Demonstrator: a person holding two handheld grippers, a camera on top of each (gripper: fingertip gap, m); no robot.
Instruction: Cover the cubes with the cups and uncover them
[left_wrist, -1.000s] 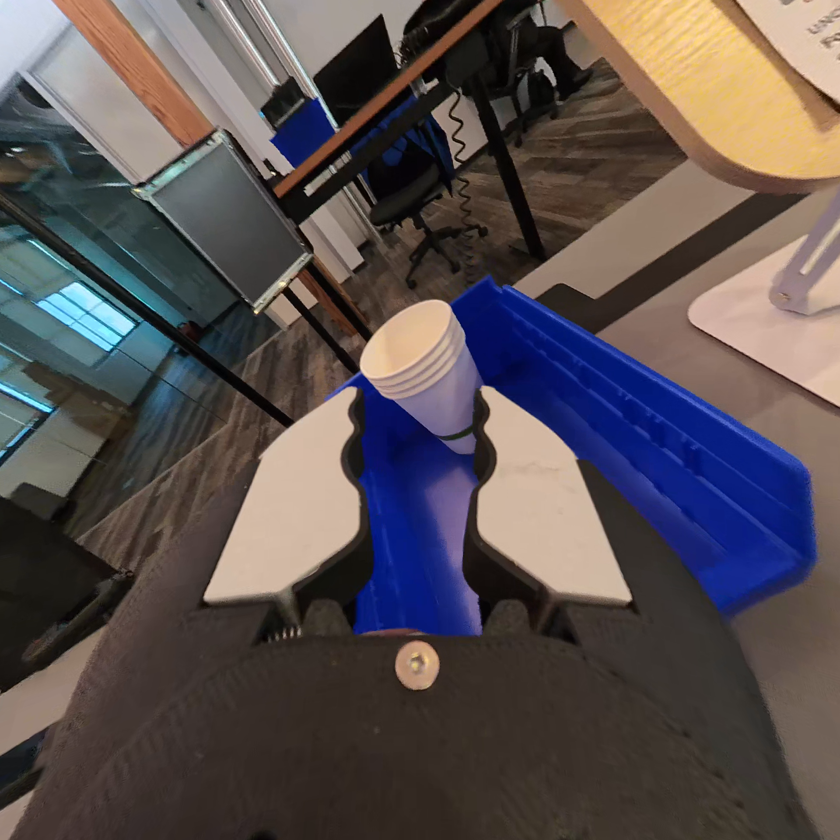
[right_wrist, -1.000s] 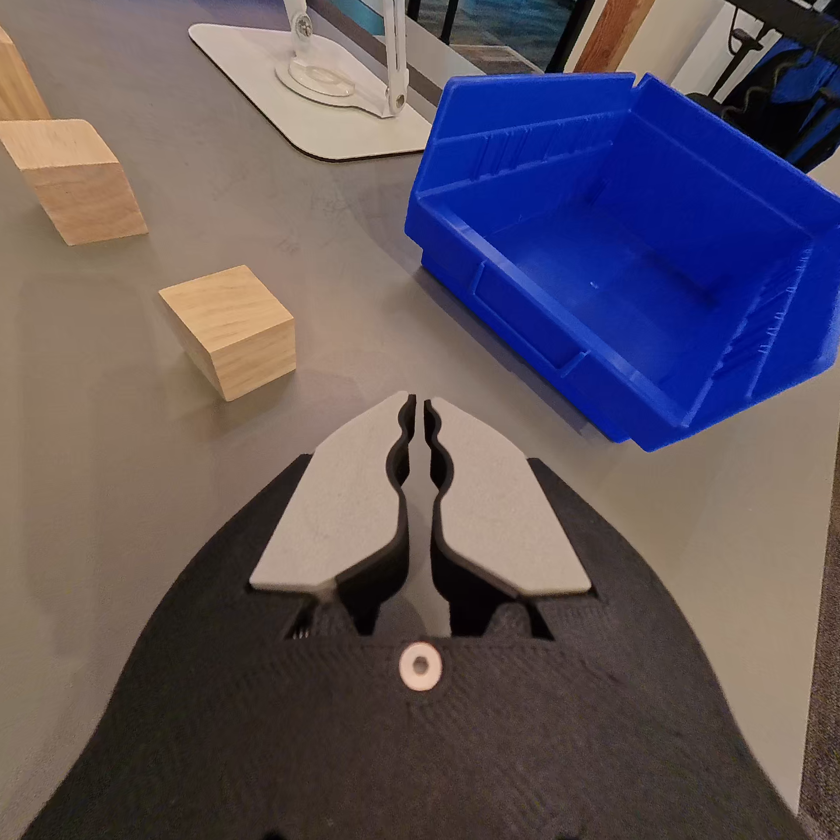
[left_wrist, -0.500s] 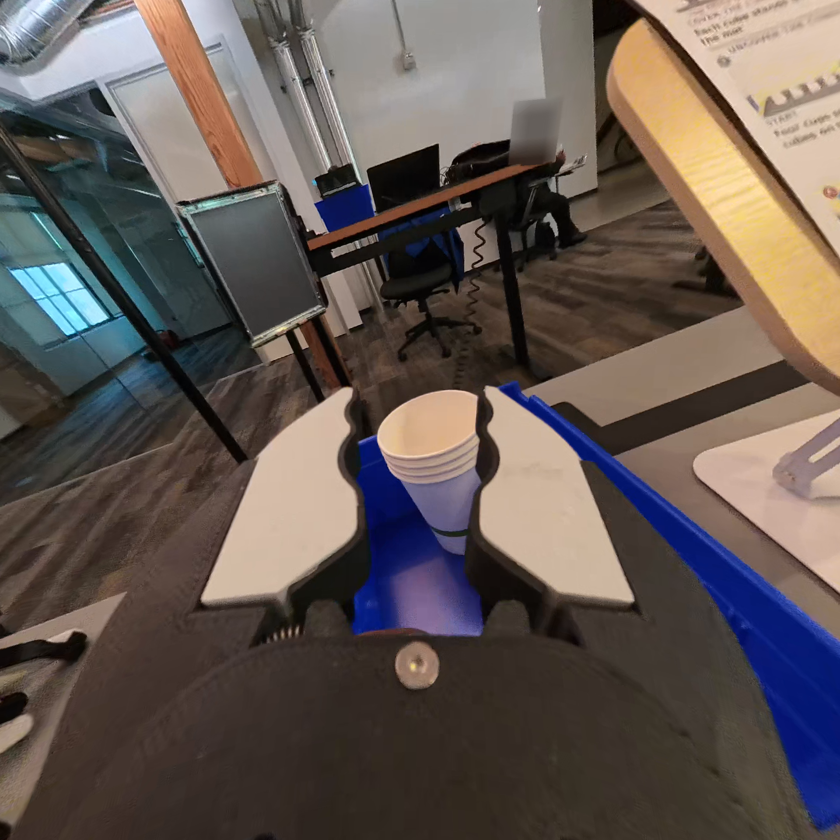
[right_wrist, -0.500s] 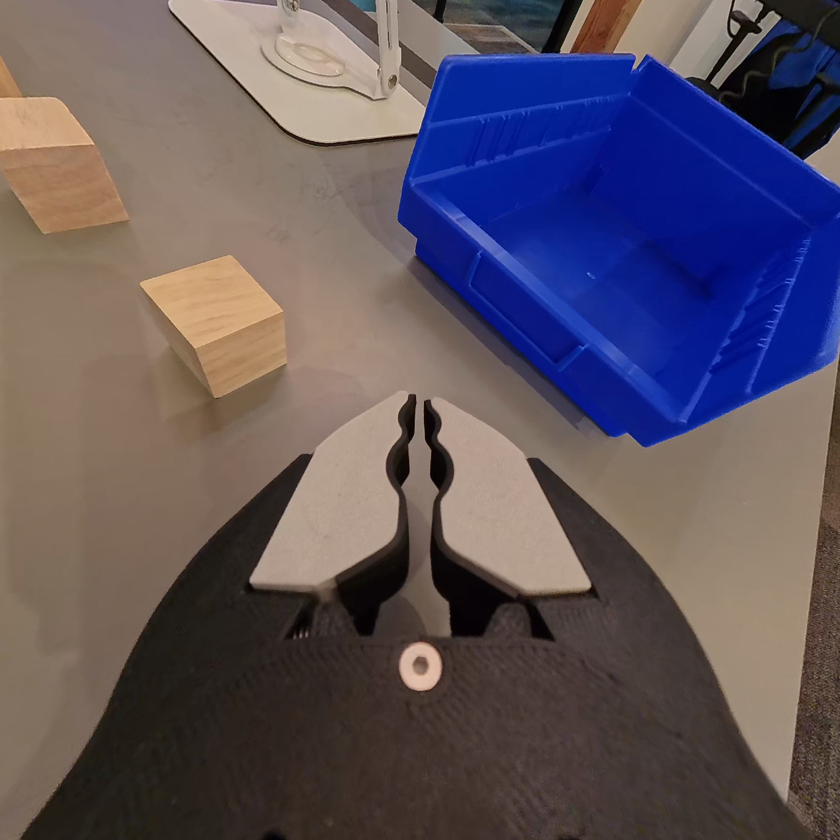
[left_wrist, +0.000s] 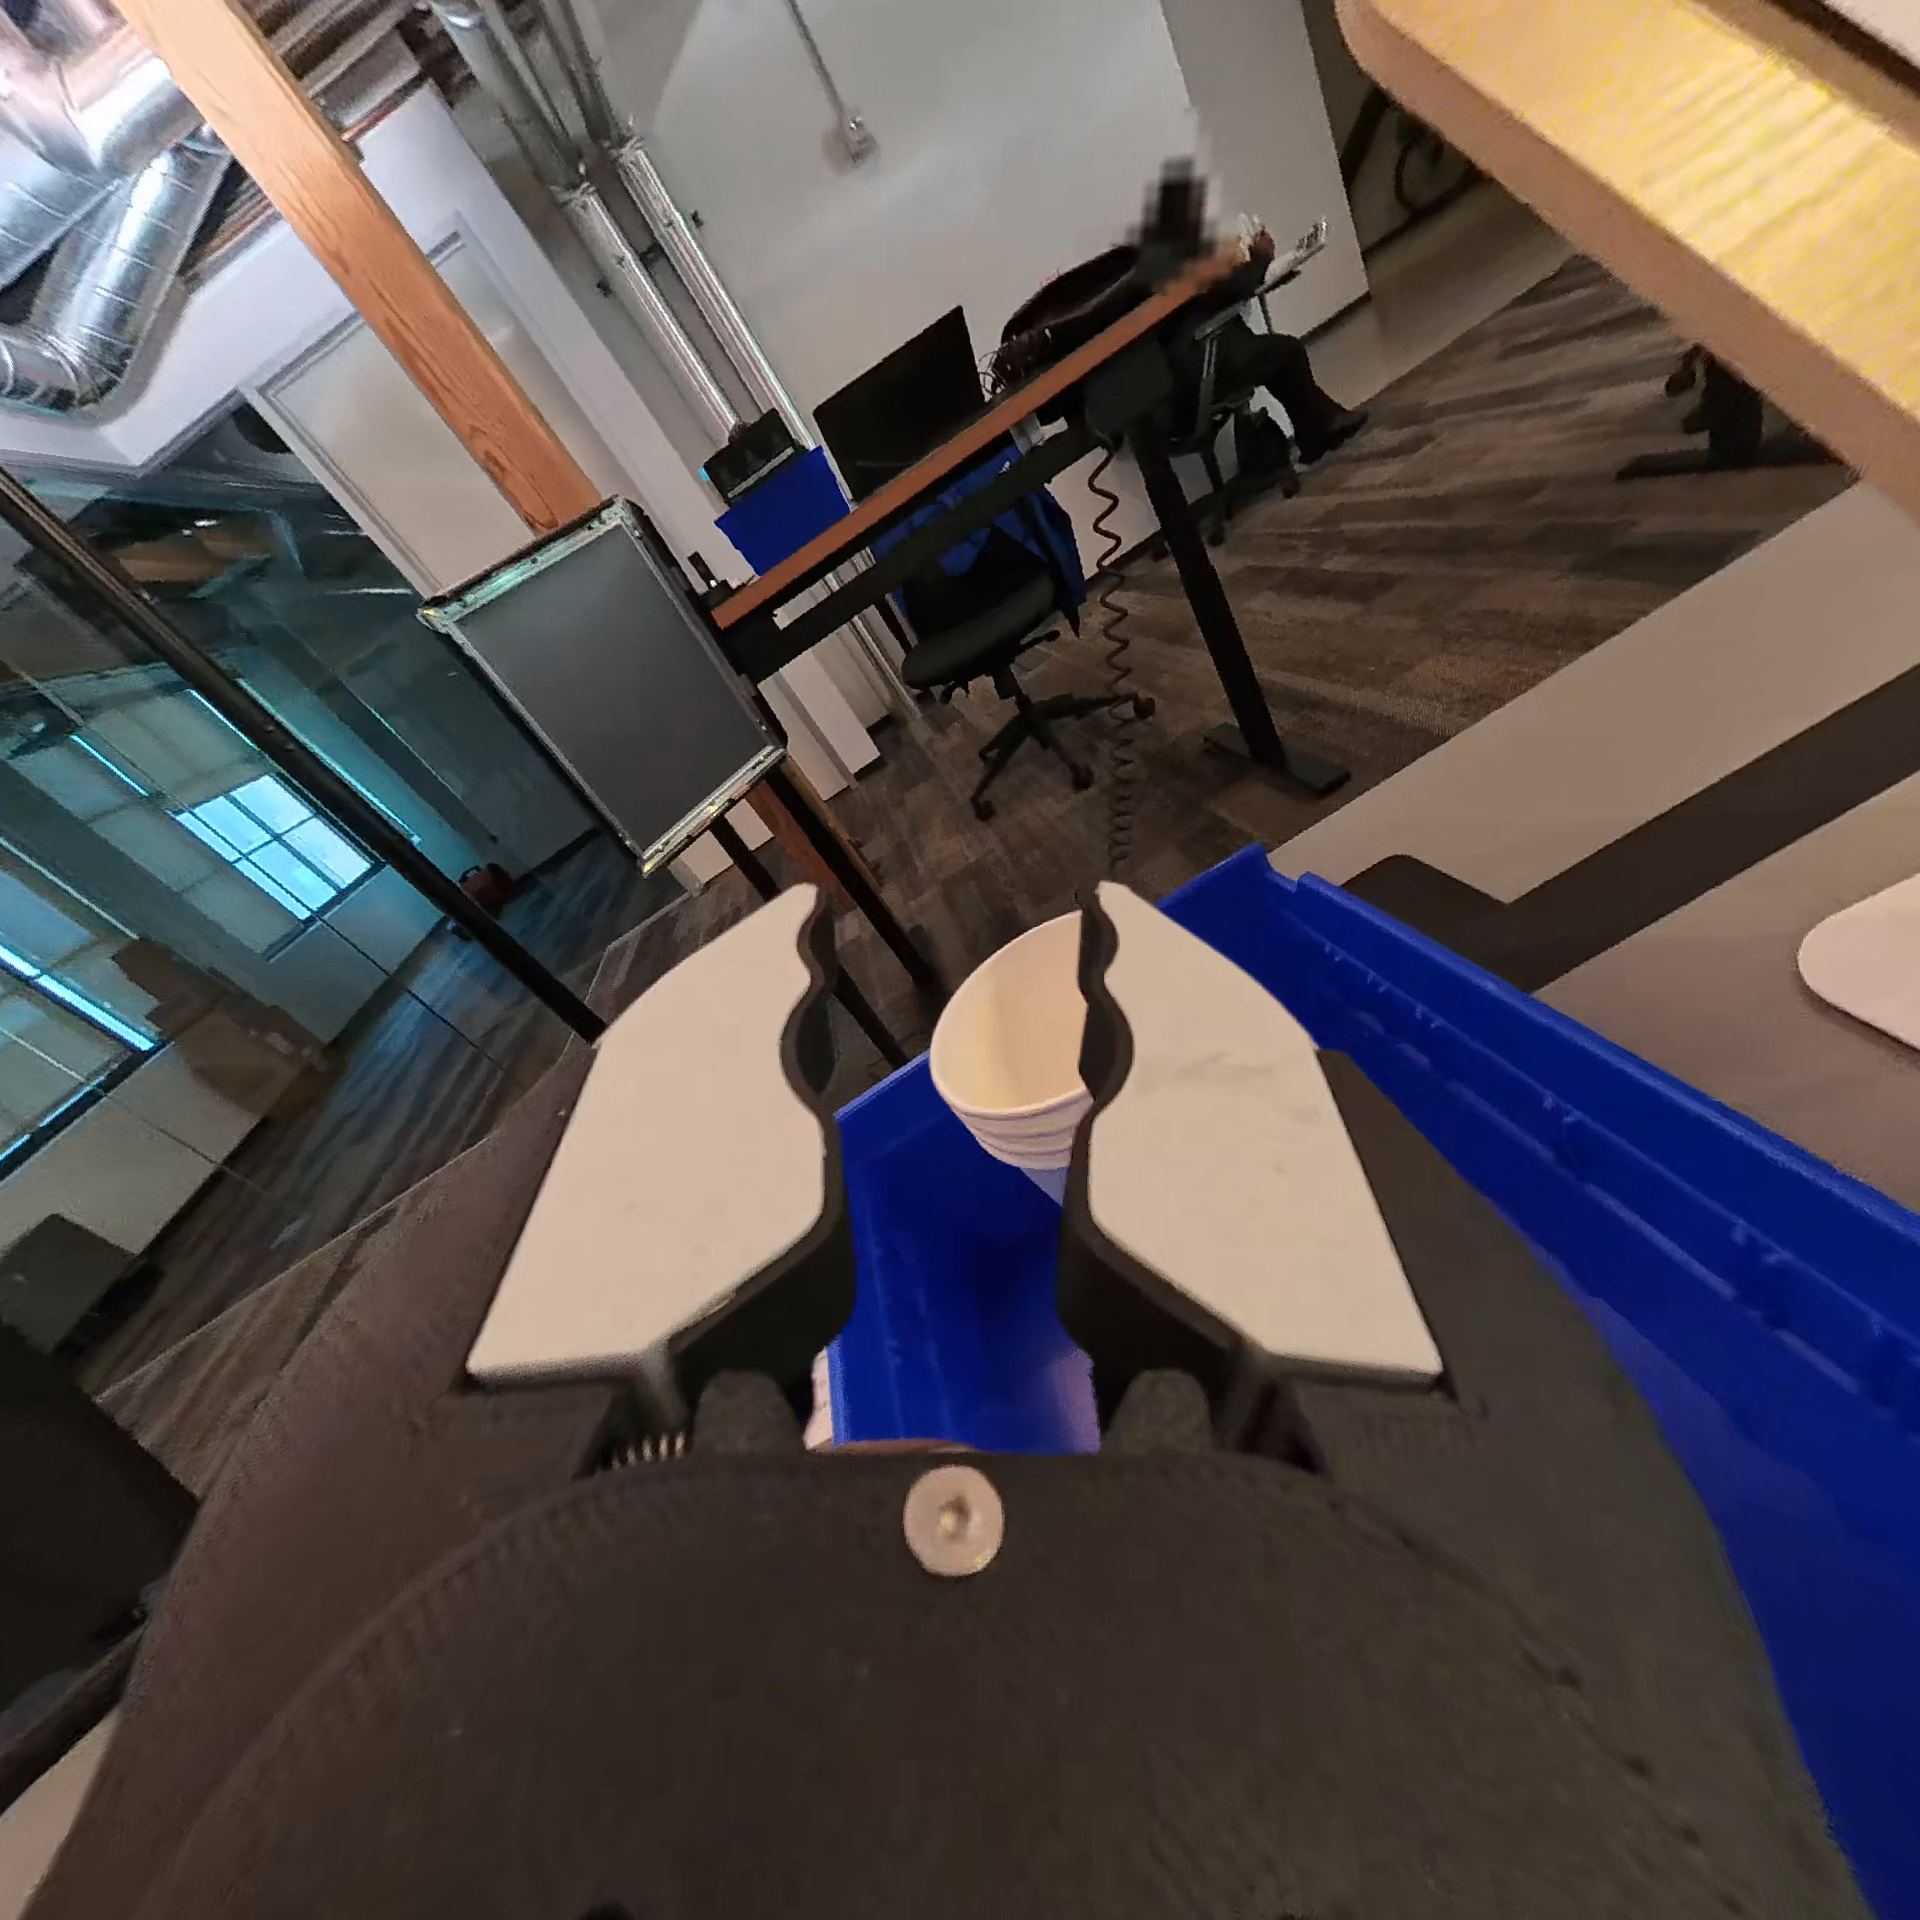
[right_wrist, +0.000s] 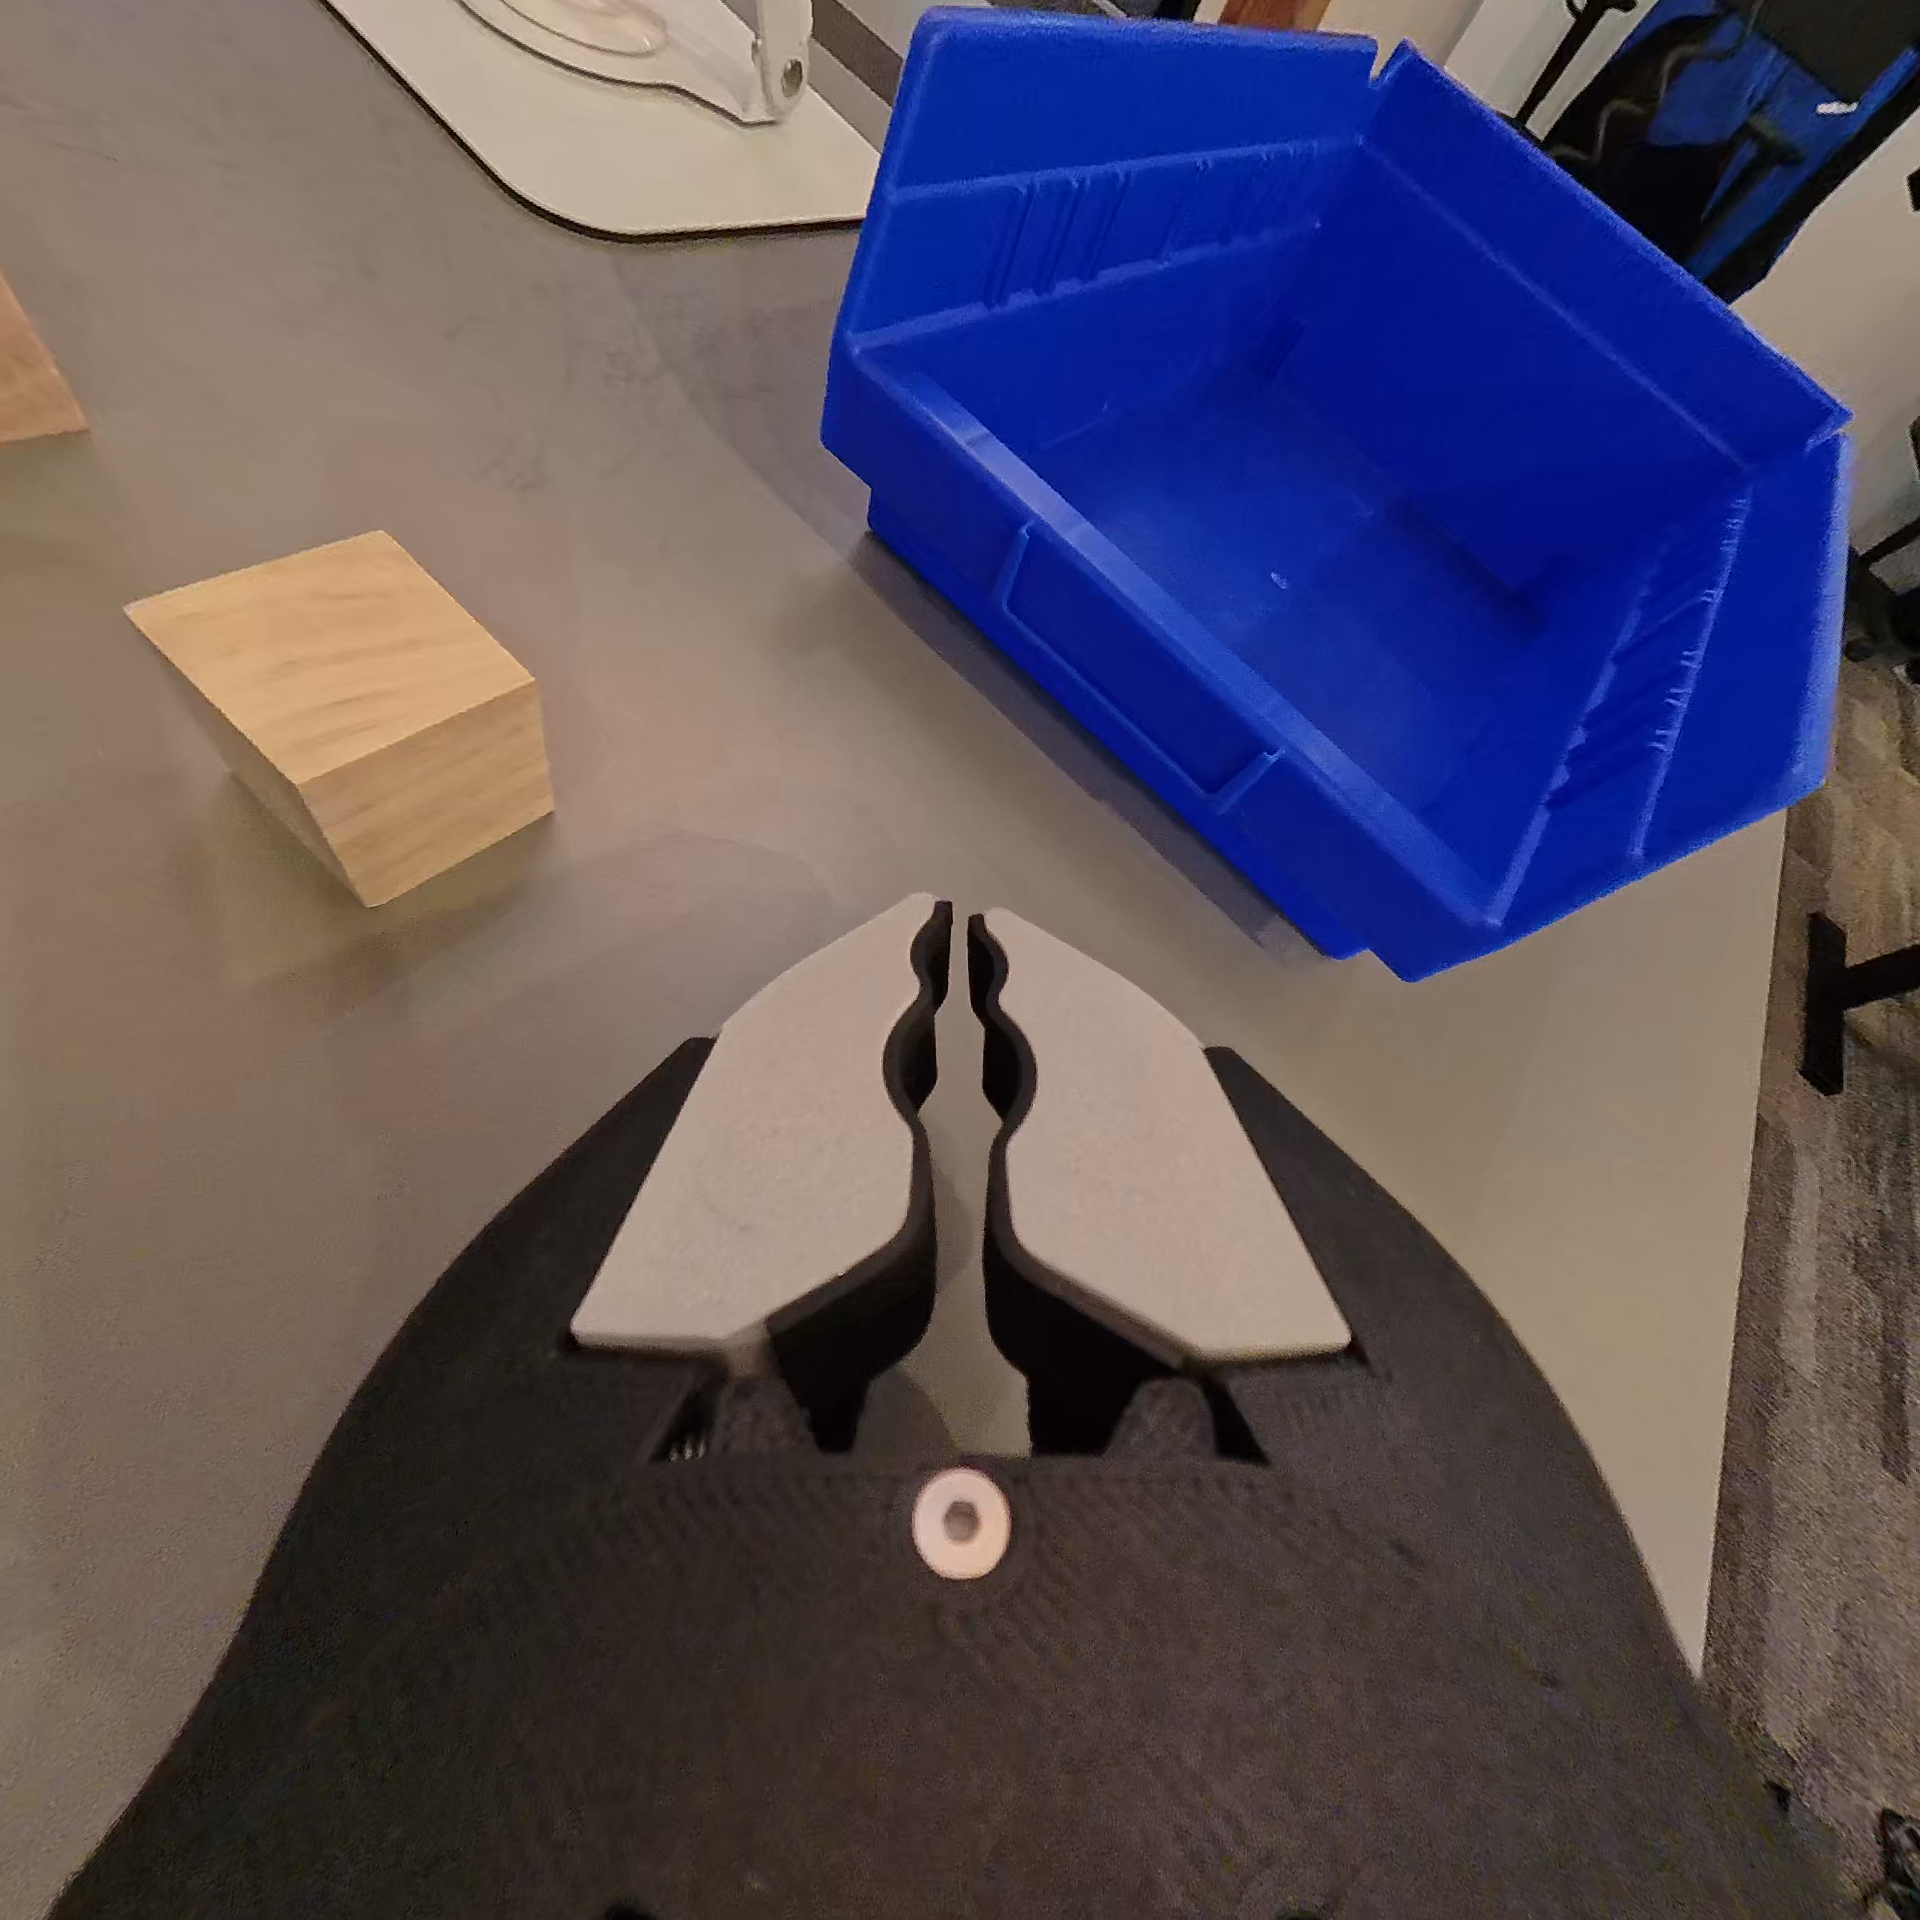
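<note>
A stack of white paper cups (left_wrist: 1013, 1049) sits mouth-up between the fingers of my left gripper (left_wrist: 951, 914), against the right finger, above the blue bin (left_wrist: 1558, 1195). The jaws stand apart around the stack. In the right wrist view the blue bin (right_wrist: 1122, 665) is empty on the grey table. A wooden cube (right_wrist: 353, 707) lies left of my right gripper (right_wrist: 958, 914), which is nearly shut and empty, low over the table. Part of a second cube (right_wrist: 26, 374) shows at the left edge.
A white stand base (right_wrist: 644, 156) lies behind the bin and also shows in the left wrist view (left_wrist: 1870, 966). The table edge (right_wrist: 1662, 1247) runs close on the right. A pale wooden board (left_wrist: 1662, 156) hangs overhead. Desks and chairs stand beyond.
My left gripper has tilted and swung over the bin, with the cup stack staying between its fingers. My right gripper has moved forward and right, so the cubes slid toward the left edge.
</note>
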